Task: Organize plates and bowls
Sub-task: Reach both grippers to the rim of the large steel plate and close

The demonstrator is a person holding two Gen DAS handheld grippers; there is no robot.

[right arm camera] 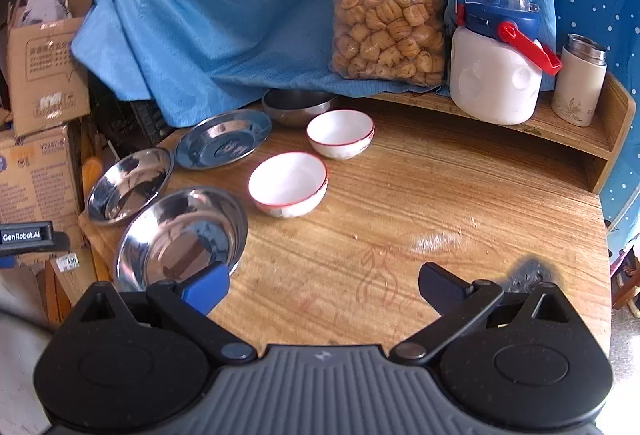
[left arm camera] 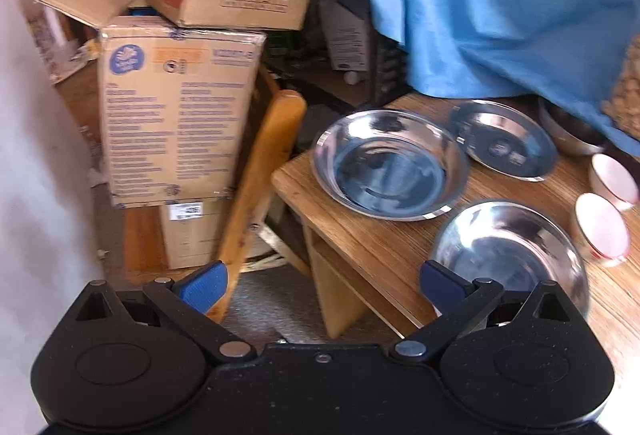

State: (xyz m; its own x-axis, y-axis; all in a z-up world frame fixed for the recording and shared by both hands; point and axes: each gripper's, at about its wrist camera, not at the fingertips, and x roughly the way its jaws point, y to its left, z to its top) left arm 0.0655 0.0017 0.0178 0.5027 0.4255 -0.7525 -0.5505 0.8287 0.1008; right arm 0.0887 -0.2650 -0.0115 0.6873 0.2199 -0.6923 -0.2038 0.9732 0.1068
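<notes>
Three steel plates lie on the wooden table: a near one, a left one and a far flat one. Two white red-rimmed bowls stand upright beside them; they also show at the right edge of the left wrist view. A steel bowl sits partly under the blue cloth. My left gripper is open and empty by the table's left corner. My right gripper is open and empty above the table's front.
A blue cloth hangs behind the dishes. A bag of snacks, a white jug and a flask stand on a raised shelf at the back right. Cardboard boxes and a wooden chair back stand left of the table.
</notes>
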